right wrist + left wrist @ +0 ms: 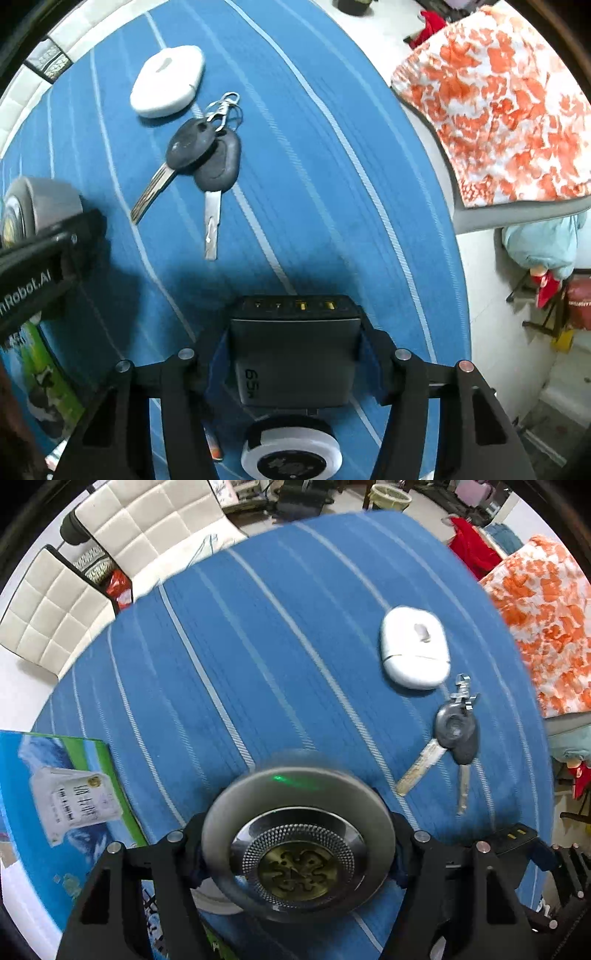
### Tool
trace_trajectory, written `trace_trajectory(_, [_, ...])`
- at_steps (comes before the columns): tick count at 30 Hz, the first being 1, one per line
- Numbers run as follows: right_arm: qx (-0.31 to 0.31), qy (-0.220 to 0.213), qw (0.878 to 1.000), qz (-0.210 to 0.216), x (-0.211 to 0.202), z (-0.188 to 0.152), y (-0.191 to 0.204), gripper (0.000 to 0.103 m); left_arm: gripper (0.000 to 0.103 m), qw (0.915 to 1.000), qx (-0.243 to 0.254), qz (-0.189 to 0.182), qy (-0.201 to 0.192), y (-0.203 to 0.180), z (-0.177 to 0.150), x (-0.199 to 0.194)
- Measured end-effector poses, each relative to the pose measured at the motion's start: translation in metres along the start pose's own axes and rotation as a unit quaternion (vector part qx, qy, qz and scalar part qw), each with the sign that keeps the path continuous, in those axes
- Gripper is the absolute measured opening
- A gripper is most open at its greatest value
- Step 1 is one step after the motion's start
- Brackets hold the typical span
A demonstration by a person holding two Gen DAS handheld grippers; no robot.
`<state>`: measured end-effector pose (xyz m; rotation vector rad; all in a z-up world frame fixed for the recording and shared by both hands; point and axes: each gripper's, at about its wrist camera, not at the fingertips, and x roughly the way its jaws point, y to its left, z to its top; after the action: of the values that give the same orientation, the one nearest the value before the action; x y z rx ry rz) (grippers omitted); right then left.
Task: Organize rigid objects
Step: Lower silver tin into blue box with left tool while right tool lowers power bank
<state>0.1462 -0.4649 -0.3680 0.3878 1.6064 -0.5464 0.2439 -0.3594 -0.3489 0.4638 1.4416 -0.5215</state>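
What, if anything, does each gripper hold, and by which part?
The left gripper holds a round metal dish by opposite sides of its rim. The right gripper holds a black charger block by its two side faces.

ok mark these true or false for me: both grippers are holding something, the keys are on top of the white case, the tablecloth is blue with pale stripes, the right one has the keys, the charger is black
1. Both grippers hold something: true. The left gripper clamps a round metal tin; the right gripper clamps a black charger.
2. The keys lie on top of the white case: false. They lie beside it on the cloth.
3. The tablecloth is blue with pale stripes: true.
4. The right gripper holds the keys: false. It holds the charger.
5. The charger is black: true.
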Motion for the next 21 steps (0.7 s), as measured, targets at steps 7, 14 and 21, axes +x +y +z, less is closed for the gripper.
trace_trajectory(7, [0.015, -0.040, 0.999, 0.008, -0.021, -0.012, -0.017, 0.061, 0.068, 0.9989, -0.025, -0.018, -0.035, 0.010, -0.014, -0.042])
trace_trajectory(14, [0.014, -0.079, 0.996, 0.044, -0.063, -0.025, -0.016, 0.061, 0.068, 0.9933, -0.059, -0.049, -0.087, 0.034, -0.035, -0.103])
trace_trajectory(21, [-0.035, -0.150, 0.986, 0.069, -0.149, -0.045, 0.012, 0.061, 0.068, 0.9827, -0.094, -0.066, -0.145, 0.081, -0.060, -0.172])
